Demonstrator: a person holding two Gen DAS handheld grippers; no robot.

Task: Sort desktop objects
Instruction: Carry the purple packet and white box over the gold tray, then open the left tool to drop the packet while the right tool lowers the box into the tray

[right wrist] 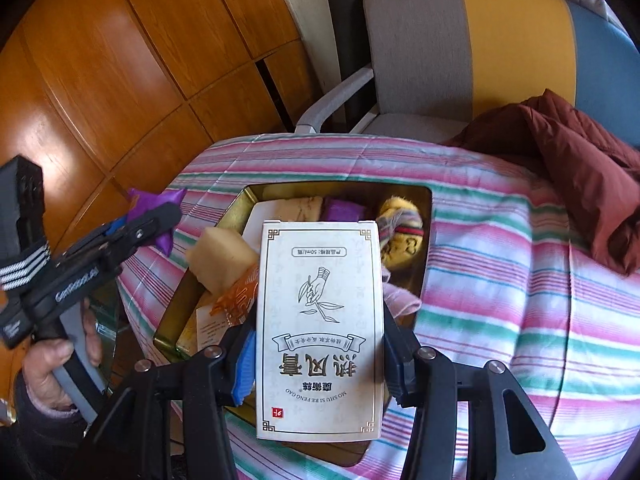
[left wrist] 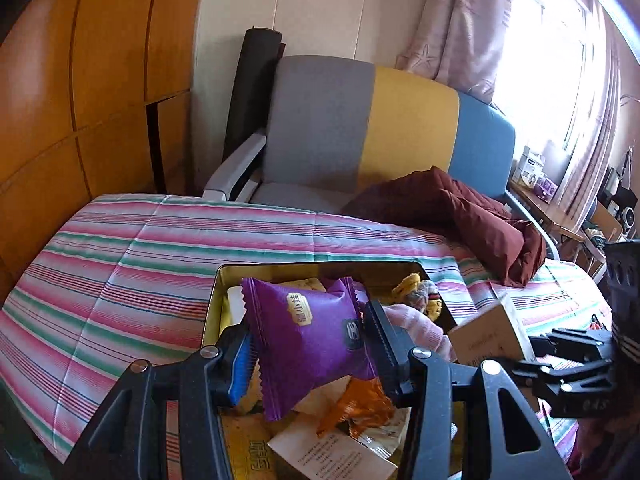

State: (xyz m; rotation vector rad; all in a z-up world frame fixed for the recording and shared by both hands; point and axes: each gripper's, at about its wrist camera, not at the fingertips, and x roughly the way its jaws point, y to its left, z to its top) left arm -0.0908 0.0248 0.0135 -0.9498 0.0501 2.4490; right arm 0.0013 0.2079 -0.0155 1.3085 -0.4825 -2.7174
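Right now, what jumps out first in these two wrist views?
The left gripper is shut on a purple snack packet, held above the open gold tin of mixed items. The right gripper is shut on a white printed box, over the same tin on the pink-and-green striped quilt. Behind, a grey, yellow and blue chair with a maroon jacket.

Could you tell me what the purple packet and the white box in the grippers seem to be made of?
Purple packet: probably glossy plastic film, with zigzag-cut sealed ends and sheen. White box: looks like matte printed cardboard, with flat faces and crisp folded edges.
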